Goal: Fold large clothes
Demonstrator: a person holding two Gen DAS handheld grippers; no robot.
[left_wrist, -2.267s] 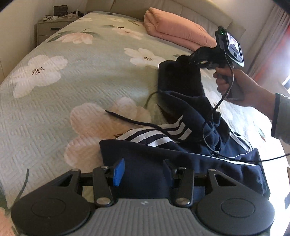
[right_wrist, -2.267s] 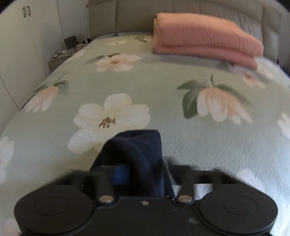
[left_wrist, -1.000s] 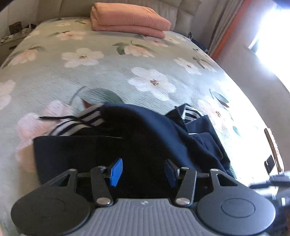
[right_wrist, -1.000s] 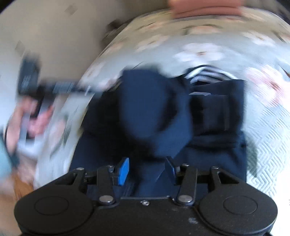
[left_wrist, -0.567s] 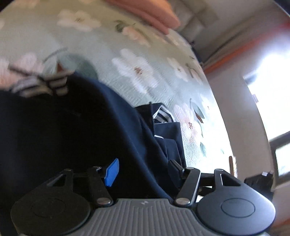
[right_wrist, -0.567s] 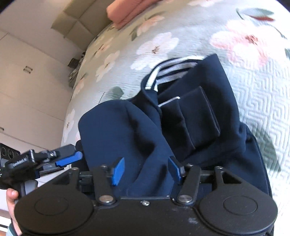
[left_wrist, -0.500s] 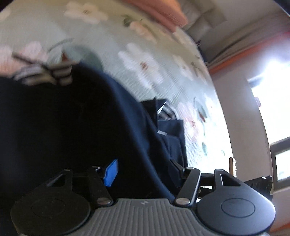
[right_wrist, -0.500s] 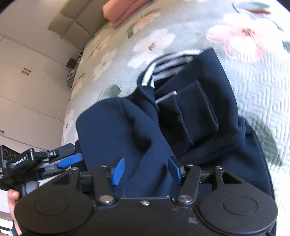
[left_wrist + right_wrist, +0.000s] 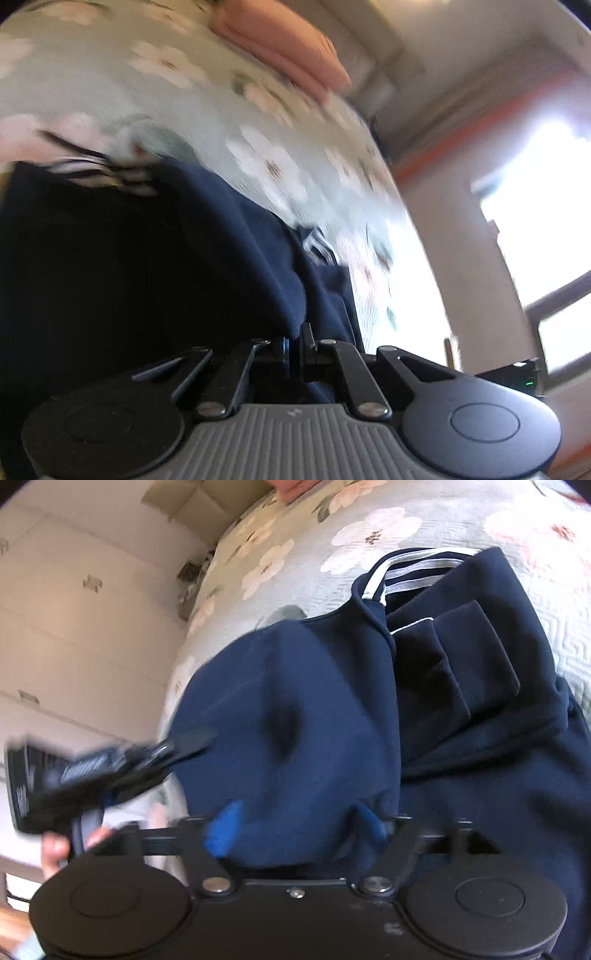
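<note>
A navy hooded sweatshirt [image 9: 155, 258] with white stripes lies bunched on the floral bedspread [image 9: 155, 96]. My left gripper [image 9: 294, 347] is shut on a fold of its navy cloth near the bed's front edge. In the right wrist view the sweatshirt [image 9: 461, 686] fills the middle, striped cuff at the top. My right gripper [image 9: 295, 823] is open, its blue pads either side of a raised navy fold. The left gripper [image 9: 122, 764] shows there at the left, blurred, pinching the garment's edge.
A folded pink quilt [image 9: 280, 44] lies at the head of the bed. A bright window [image 9: 535, 206] and wall are to the right of the bed. White wardrobe doors [image 9: 74, 635] stand on the other side. A nightstand with clutter [image 9: 192, 579] is beside the bed.
My left gripper has shut on the navy cloth; it was open half a second ago. The right gripper stays open over the fold. Both views shook and shifted slightly.
</note>
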